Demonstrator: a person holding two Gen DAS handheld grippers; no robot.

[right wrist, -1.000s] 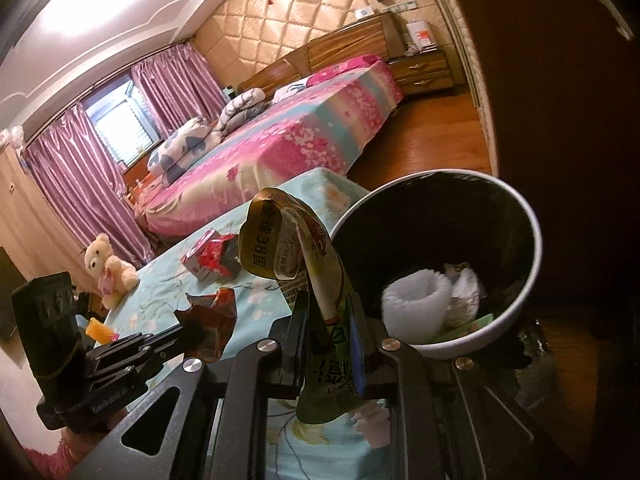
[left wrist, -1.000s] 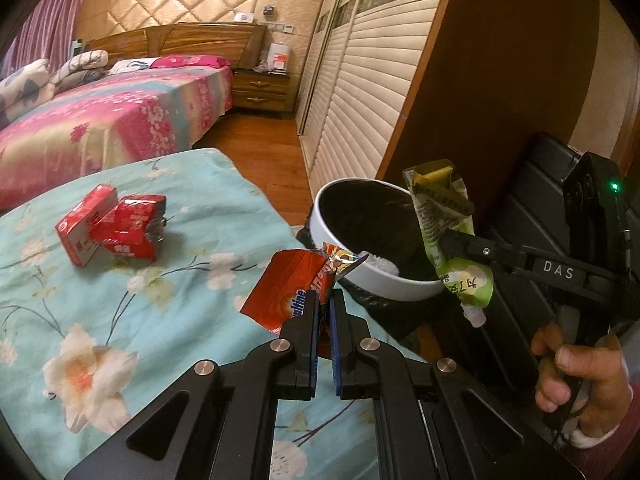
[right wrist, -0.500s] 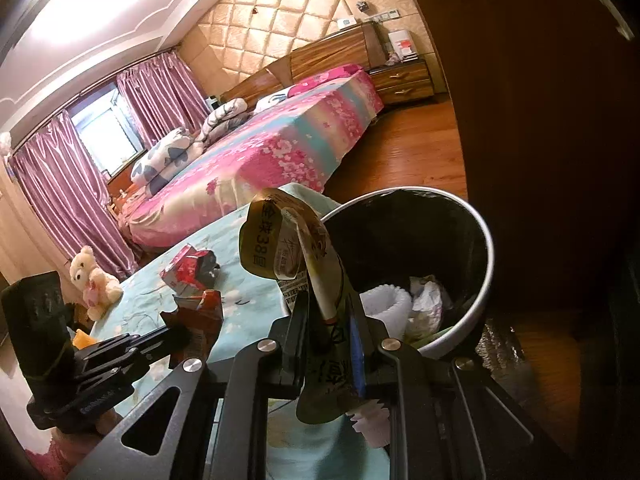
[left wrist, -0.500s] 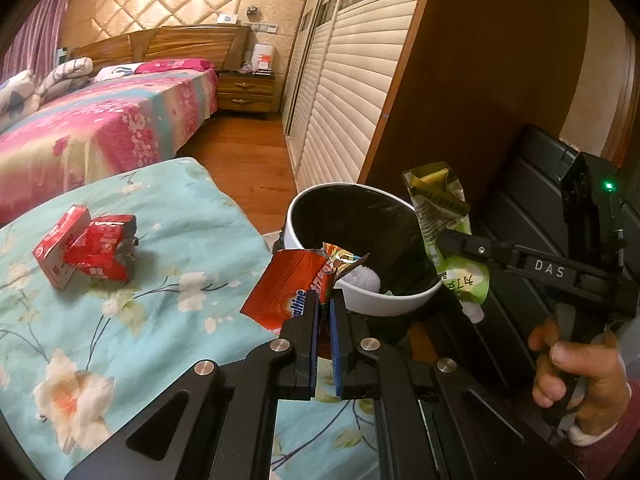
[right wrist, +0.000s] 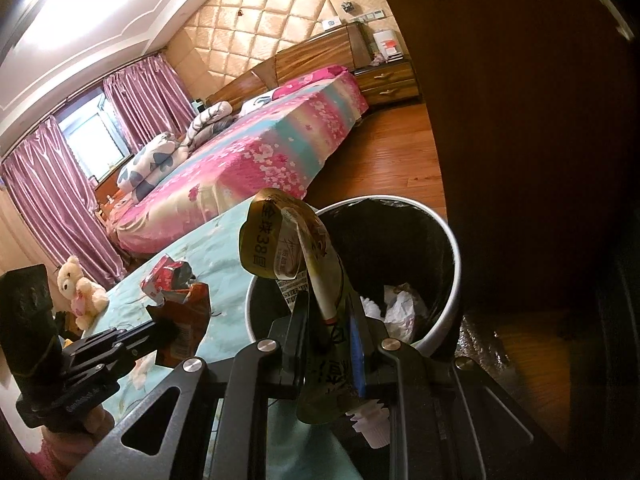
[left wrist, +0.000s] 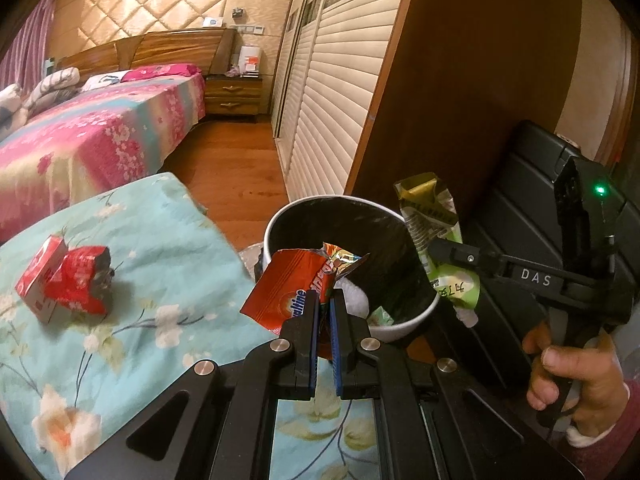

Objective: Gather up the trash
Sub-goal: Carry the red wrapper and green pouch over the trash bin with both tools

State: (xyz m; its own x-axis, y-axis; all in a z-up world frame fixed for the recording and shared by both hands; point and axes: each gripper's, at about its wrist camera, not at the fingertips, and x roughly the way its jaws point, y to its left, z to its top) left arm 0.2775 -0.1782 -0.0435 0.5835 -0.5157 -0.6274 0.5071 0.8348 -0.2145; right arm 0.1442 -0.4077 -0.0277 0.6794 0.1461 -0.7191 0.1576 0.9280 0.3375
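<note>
One white bin [left wrist: 404,320] stands beside our floral-clothed counter [left wrist: 132,320]. Our left gripper [left wrist: 325,312] pinches a red wrapper [left wrist: 288,288] at its rim; our right gripper [right wrist: 330,320] pinches a green pouch [right wrist: 288,248] above it. Two red cartons [left wrist: 68,280] lie on the counter.
</note>
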